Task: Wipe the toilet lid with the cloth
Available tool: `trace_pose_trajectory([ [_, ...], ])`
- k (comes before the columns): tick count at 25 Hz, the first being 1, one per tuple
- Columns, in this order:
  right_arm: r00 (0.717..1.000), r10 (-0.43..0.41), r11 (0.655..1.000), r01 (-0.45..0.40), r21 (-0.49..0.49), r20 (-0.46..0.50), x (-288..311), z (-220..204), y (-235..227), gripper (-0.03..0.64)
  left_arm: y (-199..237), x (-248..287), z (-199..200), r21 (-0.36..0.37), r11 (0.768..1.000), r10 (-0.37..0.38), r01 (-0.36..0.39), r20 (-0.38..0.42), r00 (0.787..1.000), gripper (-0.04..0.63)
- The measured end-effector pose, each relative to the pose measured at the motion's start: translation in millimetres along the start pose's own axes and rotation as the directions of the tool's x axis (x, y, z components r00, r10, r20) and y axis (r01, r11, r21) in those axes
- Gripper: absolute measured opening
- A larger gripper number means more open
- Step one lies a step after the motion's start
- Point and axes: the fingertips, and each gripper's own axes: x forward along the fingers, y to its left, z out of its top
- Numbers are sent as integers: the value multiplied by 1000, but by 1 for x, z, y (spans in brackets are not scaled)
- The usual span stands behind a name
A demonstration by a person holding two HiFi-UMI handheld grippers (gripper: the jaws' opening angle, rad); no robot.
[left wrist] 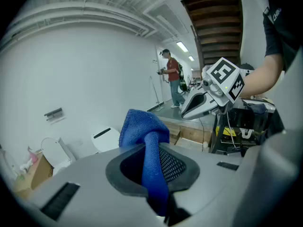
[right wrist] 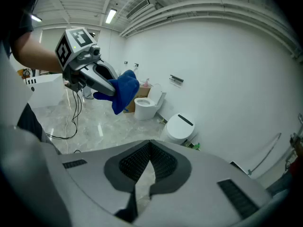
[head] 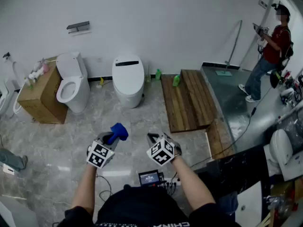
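Observation:
A blue cloth (head: 118, 132) sticks up out of my left gripper (head: 110, 137), which is shut on it; up close in the left gripper view the cloth (left wrist: 150, 148) is pinched between the pads. My right gripper (head: 152, 139) is shut with nothing in it, its pads (right wrist: 163, 164) meeting at the tips. Both are held low over the marble floor, well short of the white toilet with its lid down (head: 128, 74), also seen small as the closed toilet (right wrist: 181, 127) and toilet (left wrist: 106, 138). From the right gripper view the cloth (right wrist: 123, 89) hangs from the left gripper (right wrist: 106, 89).
A second toilet with its lid raised (head: 72, 85) stands left beside a cardboard box (head: 41, 97). A wooden platform (head: 187, 98) lies right, green bottles (head: 176, 80) by the wall. A person in red (head: 270, 50) stands at the back right. Cables and a small screen (head: 149, 177) lie near my feet.

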Motion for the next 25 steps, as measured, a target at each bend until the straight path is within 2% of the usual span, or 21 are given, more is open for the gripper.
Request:
trace_pose_trajectory([
  [7, 1000, 4, 999, -4, -40, 2, 4, 6, -2, 16, -1, 3, 0, -19, 1000, 8, -8, -9, 1000, 55],
  [16, 999, 32, 1000, -32, -1, 18, 8, 3, -1, 17, -3, 12, -1, -35, 999, -7, 6, -12, 1000, 55],
  [25, 999, 39, 999, -40, -8, -2, 12, -8, -4, 17, -13, 20, -5, -19, 999, -27, 27, -23, 999, 55],
])
